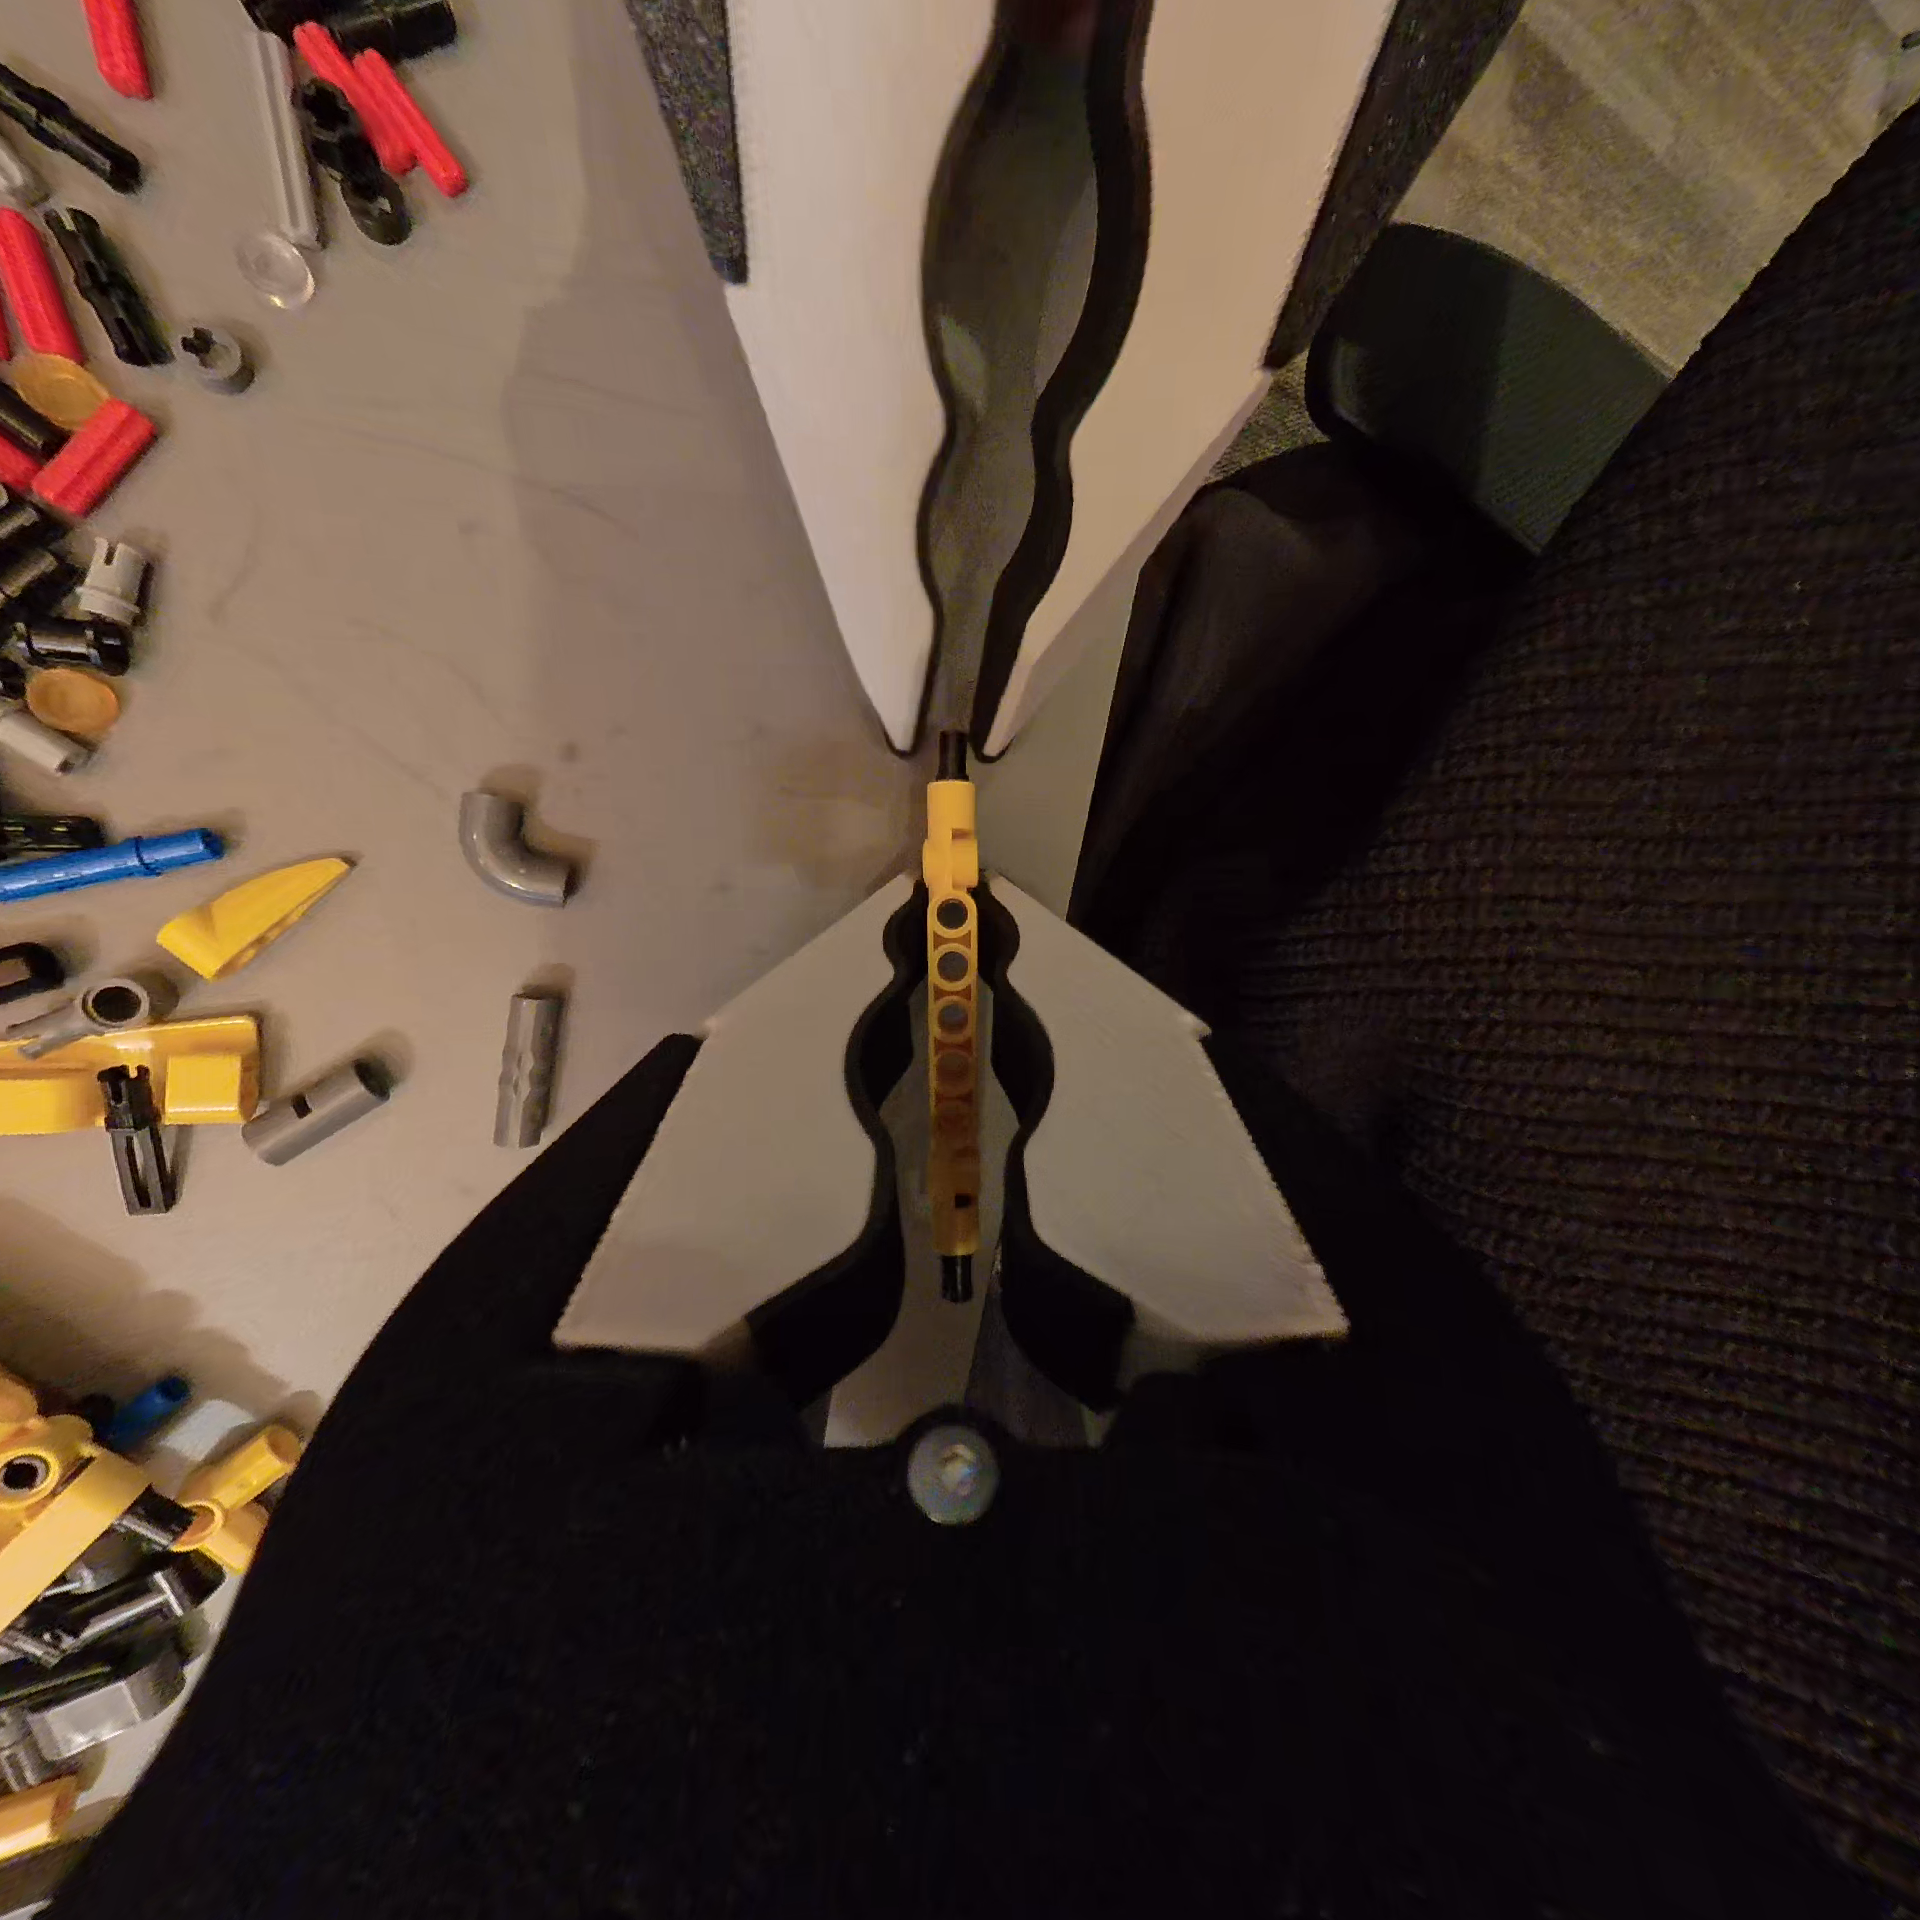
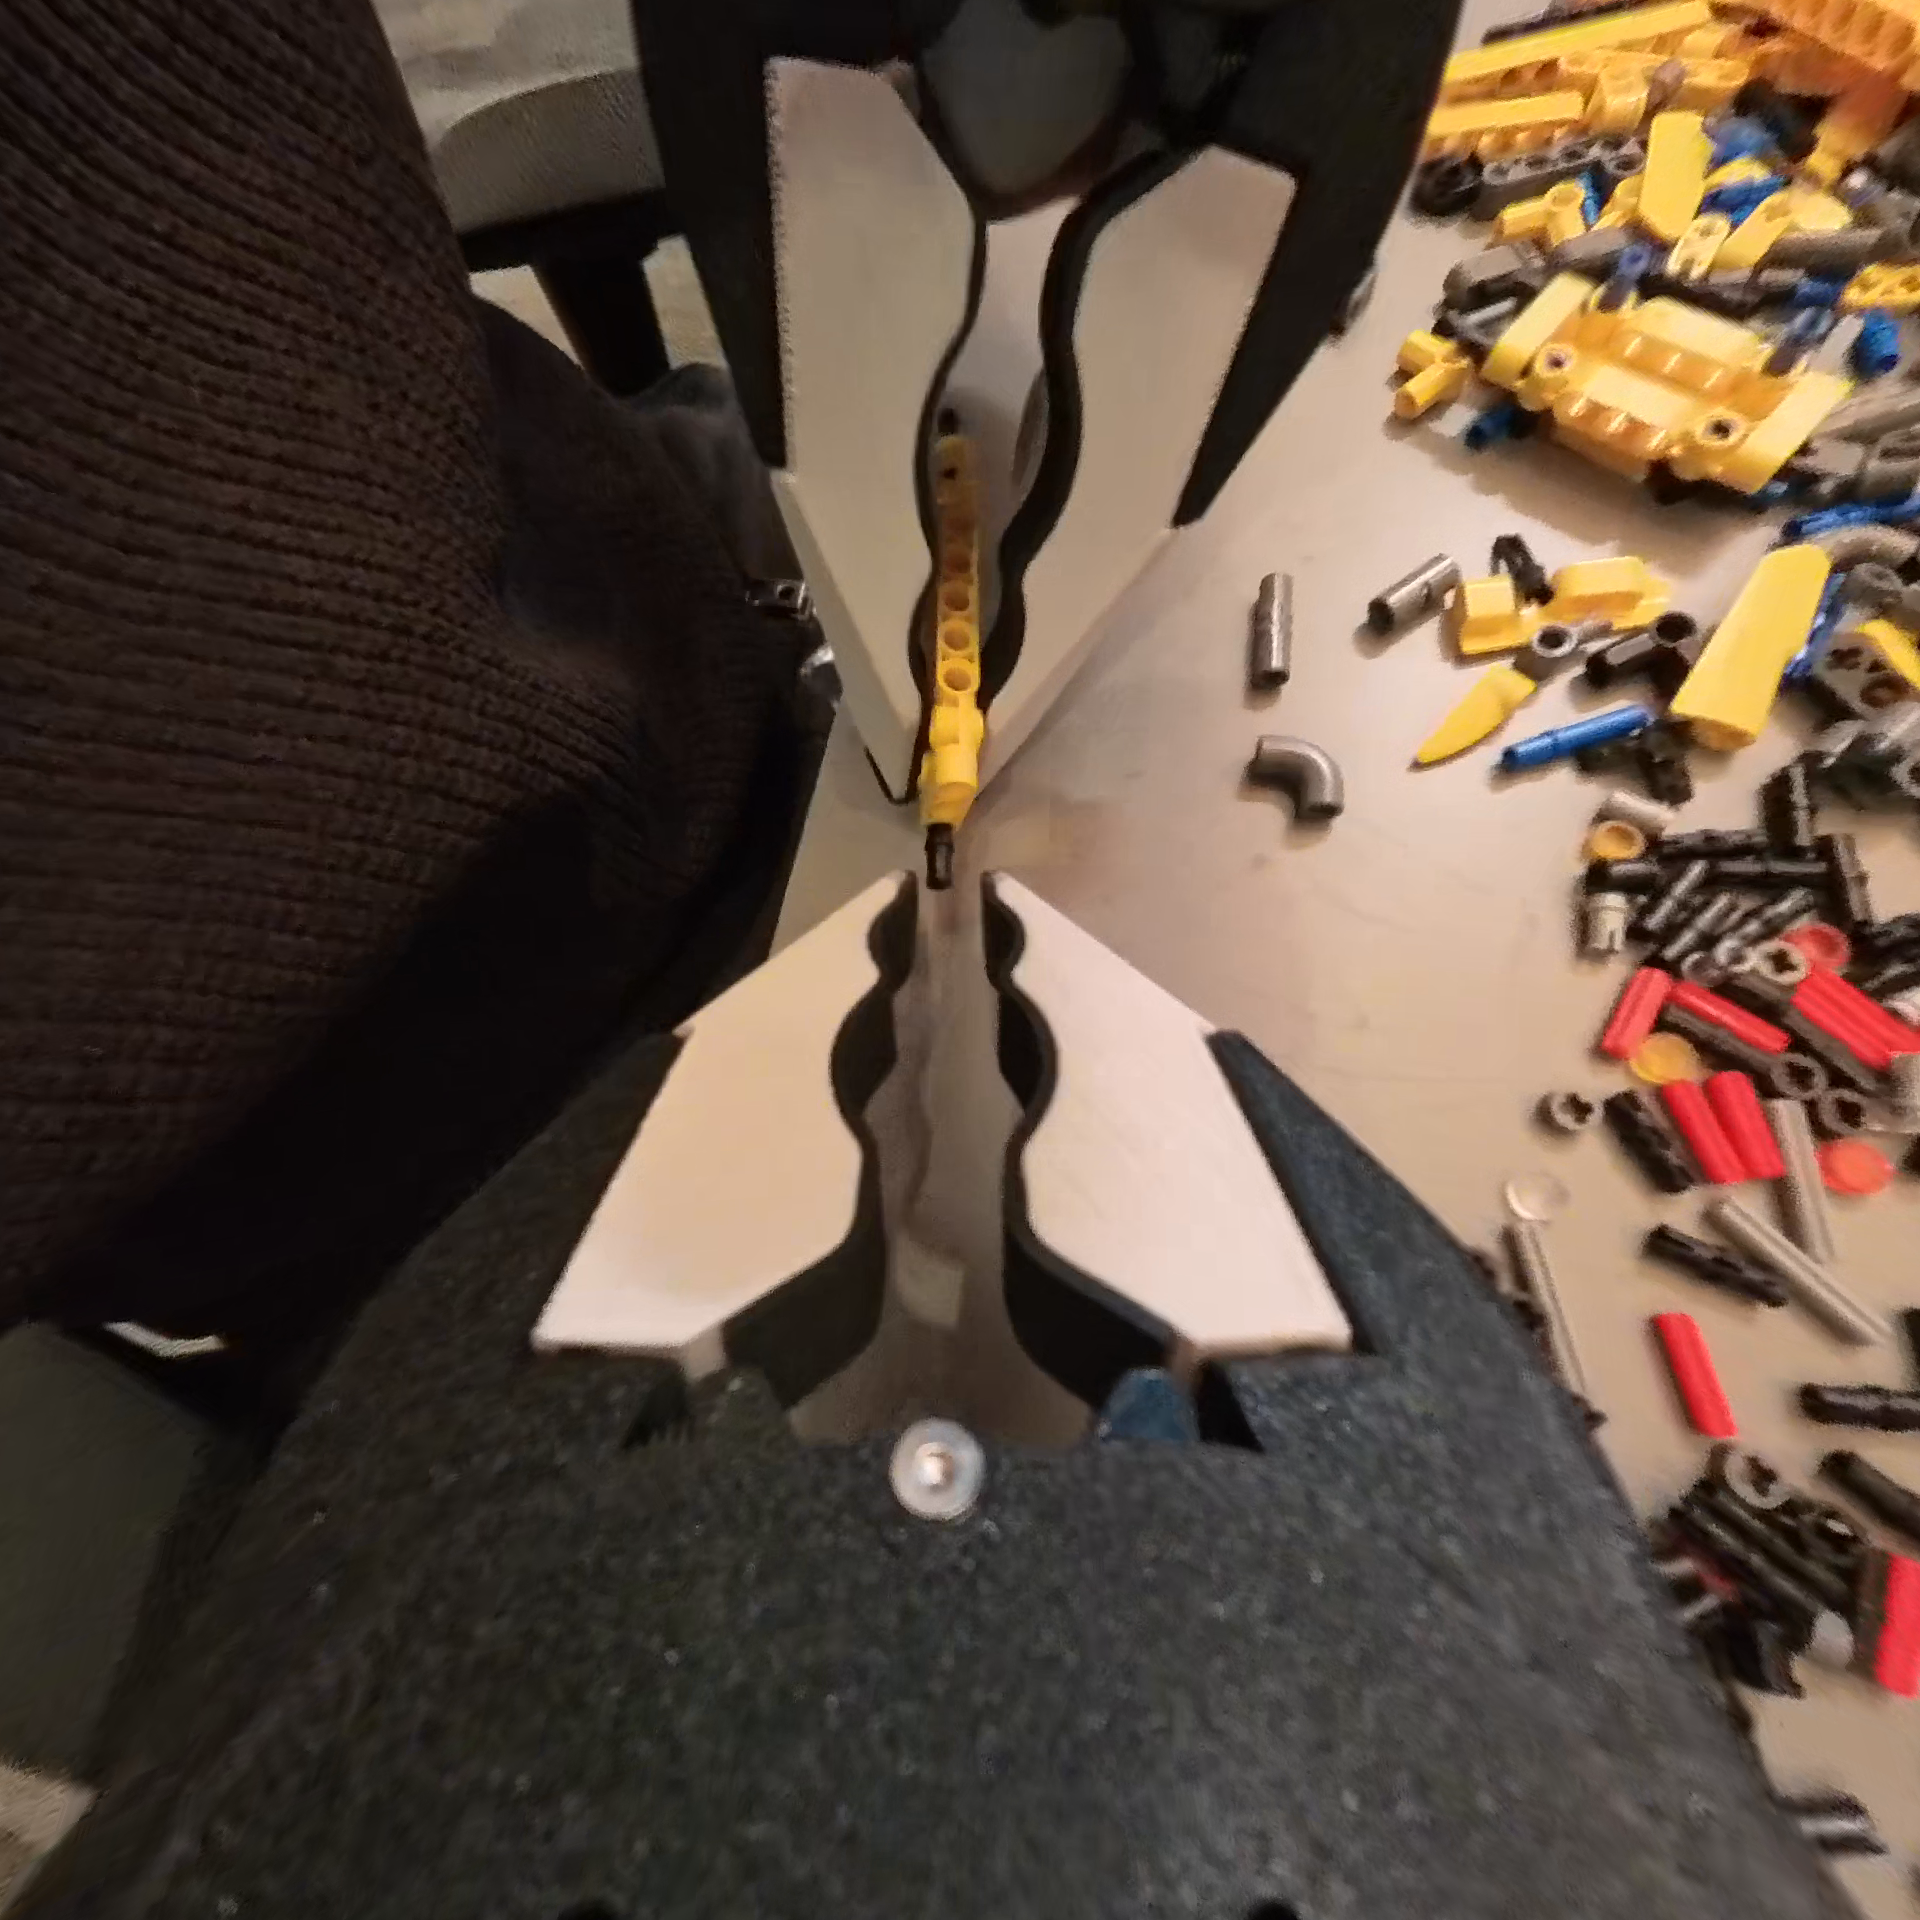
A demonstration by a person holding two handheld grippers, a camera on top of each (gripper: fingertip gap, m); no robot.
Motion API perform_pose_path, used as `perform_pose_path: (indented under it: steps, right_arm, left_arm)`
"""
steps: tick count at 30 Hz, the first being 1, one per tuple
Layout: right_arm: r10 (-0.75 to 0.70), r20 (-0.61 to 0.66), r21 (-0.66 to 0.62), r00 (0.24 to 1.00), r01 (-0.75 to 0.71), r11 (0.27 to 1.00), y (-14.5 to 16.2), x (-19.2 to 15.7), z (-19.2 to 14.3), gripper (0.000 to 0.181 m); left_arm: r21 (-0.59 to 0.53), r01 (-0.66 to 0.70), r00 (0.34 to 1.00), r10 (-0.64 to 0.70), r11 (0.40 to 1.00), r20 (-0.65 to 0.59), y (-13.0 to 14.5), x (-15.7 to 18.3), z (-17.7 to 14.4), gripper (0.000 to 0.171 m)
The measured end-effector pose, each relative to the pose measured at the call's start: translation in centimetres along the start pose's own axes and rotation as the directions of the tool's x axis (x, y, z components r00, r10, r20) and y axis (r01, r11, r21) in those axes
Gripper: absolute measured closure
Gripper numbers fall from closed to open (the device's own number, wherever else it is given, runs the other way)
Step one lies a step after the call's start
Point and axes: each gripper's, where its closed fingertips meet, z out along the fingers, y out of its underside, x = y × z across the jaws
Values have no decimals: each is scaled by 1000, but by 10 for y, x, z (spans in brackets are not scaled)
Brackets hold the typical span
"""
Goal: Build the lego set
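Note:
My left gripper point(image 1: 954, 883) is shut on a yellow beam with holes point(image 1: 951, 1039), held lengthwise between its white fingers. A yellow connector point(image 1: 951, 831) and a black pin point(image 1: 951, 756) stick out past its tips. My right gripper point(image 2: 948, 883) faces it tip to tip with a narrow gap between its jaws, and nothing is clamped in it. The black pin point(image 2: 940, 857) ends right at that gap. The right gripper also shows in the left wrist view point(image 1: 948, 743). The left gripper point(image 2: 940, 779) and the yellow beam point(image 2: 954, 623) show in the right wrist view.
Loose building pieces lie on the grey table point(image 1: 623, 623): a grey elbow point(image 1: 514, 847), grey sleeves point(image 1: 530, 1070), red and black pins point(image 2: 1745, 1029), and a yellow part-built assembly point(image 2: 1652, 395). A person's dark knitted sleeve point(image 2: 260, 623) lies along the table edge. Only a small space, under 4 cm, lies between the two pairs of fingers.

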Motion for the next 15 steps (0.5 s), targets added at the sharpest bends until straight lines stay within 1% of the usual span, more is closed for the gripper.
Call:
perform_pose_path:
  steps: [2, 9, 15]
  right_arm:
    - [-11, 5, 9, 1000, 11, 1000, -3, -2, 1, 176]
    - [-36, -3, 7, 999, 36, 999, -4, -2, 2, 178]
    - [-4, 31, 5, 1000, 4, 1000, -7, -3, 5, 180]
  left_arm:
    - [5, -2, 1000, 2, 1000, 2, 0, 0, 0, 165]
    - [16, -6, 1000, 6, 1000, 7, 0, 0, 0, 165]
    - [0, -23, 1000, 23, 1000, 18, 0, 0, 0, 165]
